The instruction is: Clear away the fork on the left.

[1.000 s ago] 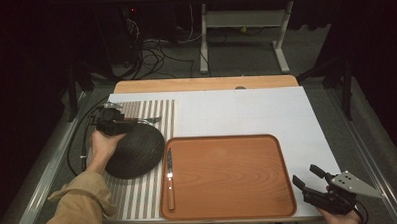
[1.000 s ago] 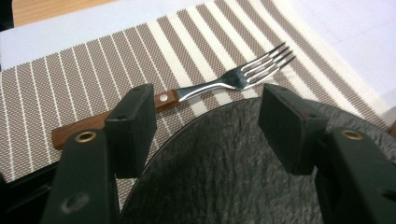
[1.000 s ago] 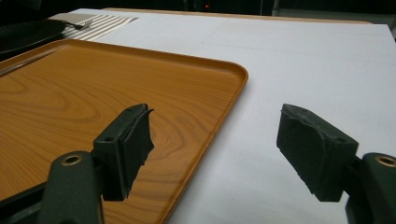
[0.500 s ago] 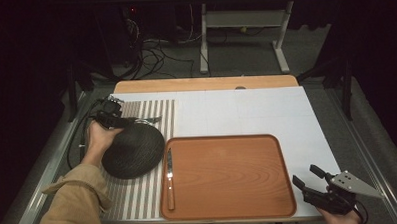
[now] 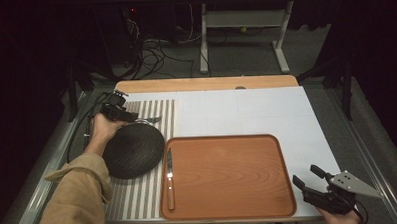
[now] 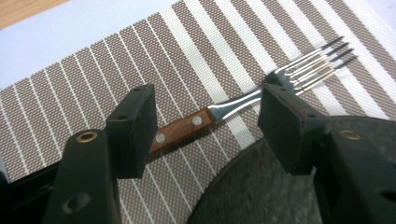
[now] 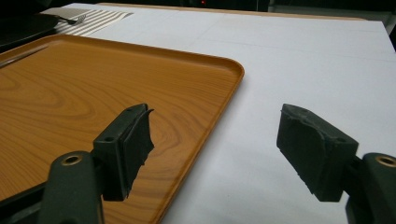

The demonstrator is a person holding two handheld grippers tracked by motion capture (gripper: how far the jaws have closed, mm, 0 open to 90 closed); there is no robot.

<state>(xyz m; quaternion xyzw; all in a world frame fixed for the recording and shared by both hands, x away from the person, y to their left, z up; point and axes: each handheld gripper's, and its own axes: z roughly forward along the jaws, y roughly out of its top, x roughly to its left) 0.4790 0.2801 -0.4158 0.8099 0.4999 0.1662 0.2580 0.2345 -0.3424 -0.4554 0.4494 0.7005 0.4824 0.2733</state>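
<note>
A fork (image 6: 219, 112) with a wooden handle and steel tines lies on the striped placemat (image 6: 93, 74), just behind a dark round plate (image 5: 133, 149). My left gripper (image 6: 208, 123) hovers over the fork's handle, jaws open on either side of it and not touching. In the high view that left gripper (image 5: 120, 112) sits at the placemat's (image 5: 156, 111) far left, near the fork (image 5: 148, 120). My right gripper (image 5: 309, 180) stands open at the table's front right corner, beside the wooden tray (image 5: 230, 211). A knife (image 5: 170, 178) lies along the tray's left side.
The white table top (image 5: 246, 110) stretches behind and right of the tray. In the right gripper view the tray's corner (image 7: 229, 70) lies under my left jaw, white table (image 7: 303, 70) beyond. Cables and a desk frame (image 5: 243, 20) stand on the floor behind.
My left gripper has moved a little farther back and left along the plate's rim, toward the fork. The right gripper has stayed put.
</note>
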